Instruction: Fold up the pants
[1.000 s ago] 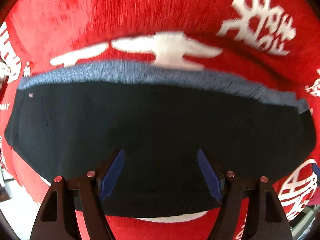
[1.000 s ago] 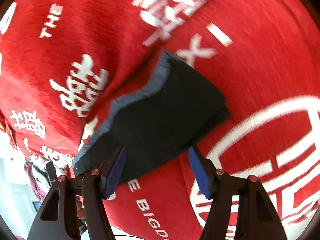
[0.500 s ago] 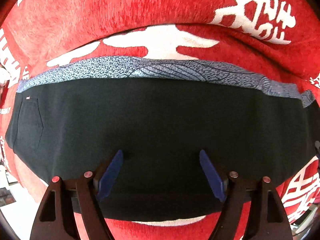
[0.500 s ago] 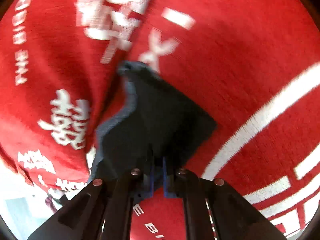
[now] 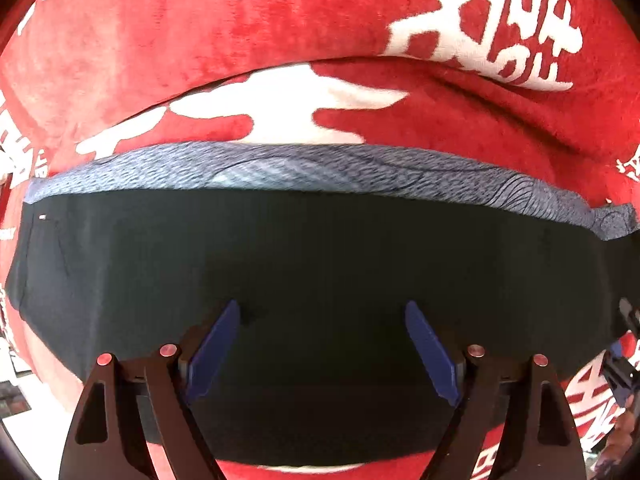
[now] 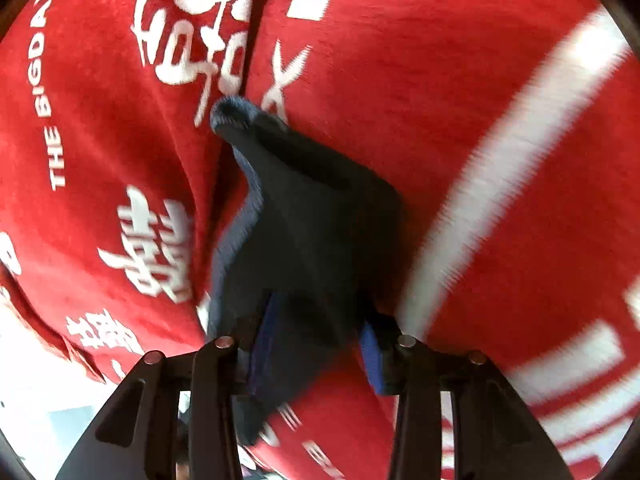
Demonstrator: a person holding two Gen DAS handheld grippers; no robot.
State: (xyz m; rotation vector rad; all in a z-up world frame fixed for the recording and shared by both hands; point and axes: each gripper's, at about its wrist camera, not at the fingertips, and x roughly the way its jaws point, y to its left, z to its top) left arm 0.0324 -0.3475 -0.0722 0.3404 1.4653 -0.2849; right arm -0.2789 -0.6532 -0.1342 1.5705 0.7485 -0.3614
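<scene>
pants [image 6: 304,240] now between reopened right claw [image 6: 320,340]

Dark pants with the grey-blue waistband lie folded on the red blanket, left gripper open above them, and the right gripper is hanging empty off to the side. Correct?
Not quite. The right gripper is not empty: the right wrist view shows pants fabric between its fingers, whose jaws have just been opening. The left gripper does stand open over the pants on the red blanket.

Dark navy pants [image 5: 320,264] with a grey-blue patterned waistband lie folded flat on the red blanket [image 5: 200,40].
</scene>
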